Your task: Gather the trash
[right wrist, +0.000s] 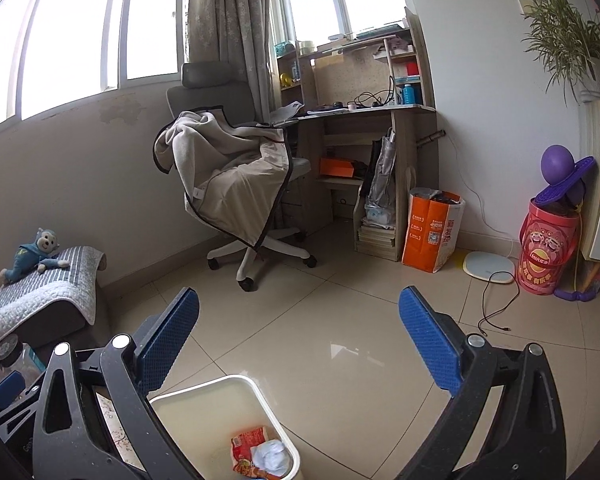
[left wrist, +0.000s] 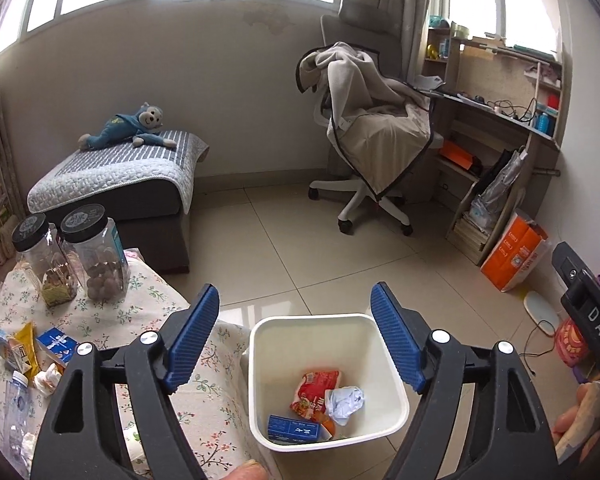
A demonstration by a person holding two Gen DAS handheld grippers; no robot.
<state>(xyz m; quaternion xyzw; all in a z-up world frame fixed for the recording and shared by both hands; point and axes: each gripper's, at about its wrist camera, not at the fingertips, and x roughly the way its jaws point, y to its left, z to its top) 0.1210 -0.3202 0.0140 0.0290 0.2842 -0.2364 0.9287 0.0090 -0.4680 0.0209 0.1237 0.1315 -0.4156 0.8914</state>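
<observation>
A white trash bin (left wrist: 260,344) stands on the floor beside the table; it also shows in the right wrist view (right wrist: 204,396). Inside lie a red snack wrapper (left wrist: 316,390), a crumpled white paper (left wrist: 345,402) and a blue box (left wrist: 294,428). My left gripper (left wrist: 296,312) is open and empty, held above the bin. My right gripper (right wrist: 300,312) is open and empty, above the floor just right of the bin. On the floral table (left wrist: 148,316) lie a blue-white carton (left wrist: 56,346), a yellow wrapper (left wrist: 26,344), crumpled tissue (left wrist: 48,376) and a plastic bottle (left wrist: 16,412).
Two black-lidded jars (left wrist: 96,256) stand at the table's back. A grey ottoman with a stuffed monkey (left wrist: 128,128) lies behind. A draped office chair (right wrist: 236,176), a desk (right wrist: 364,120), an orange bag (right wrist: 432,232) and a floor cable (right wrist: 496,300) lie beyond.
</observation>
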